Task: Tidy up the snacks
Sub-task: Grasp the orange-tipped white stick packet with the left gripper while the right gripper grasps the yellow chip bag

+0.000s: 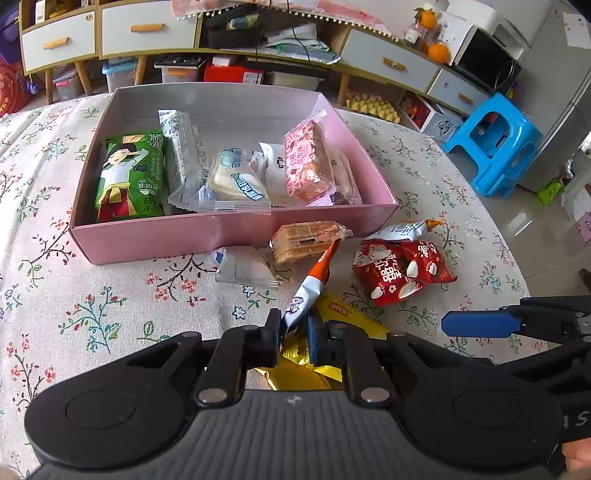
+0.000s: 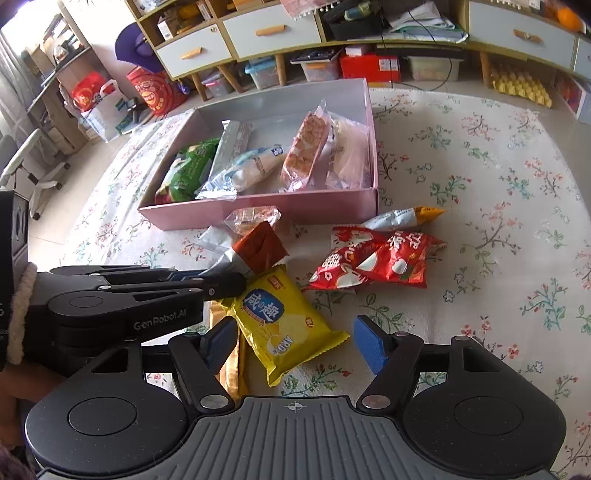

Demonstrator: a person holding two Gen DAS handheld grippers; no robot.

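Observation:
My left gripper (image 1: 293, 325) is shut on the lower end of an orange-and-white snack packet (image 1: 312, 288), which stands tilted above the floral tablecloth. Just beyond it, the pink box (image 1: 236, 236) holds several snacks, among them a green packet (image 1: 129, 177). Two red packets (image 1: 402, 271), a cracker pack (image 1: 306, 240) and a white packet (image 1: 243, 266) lie loose in front of the box. My right gripper (image 2: 293, 339) stands open over a yellow chip packet (image 2: 280, 321), its pads (image 2: 369, 343) apart from it. The left gripper (image 2: 221, 282) shows there too, holding the orange packet (image 2: 258, 251).
A gold wrapper (image 2: 231, 354) lies partly under the yellow packet. A white-and-yellow packet (image 2: 402, 218) rests beside the box's right corner. Drawer cabinets (image 1: 147, 29) with floor clutter stand beyond the table. A blue stool (image 1: 495, 144) is past the table's right edge.

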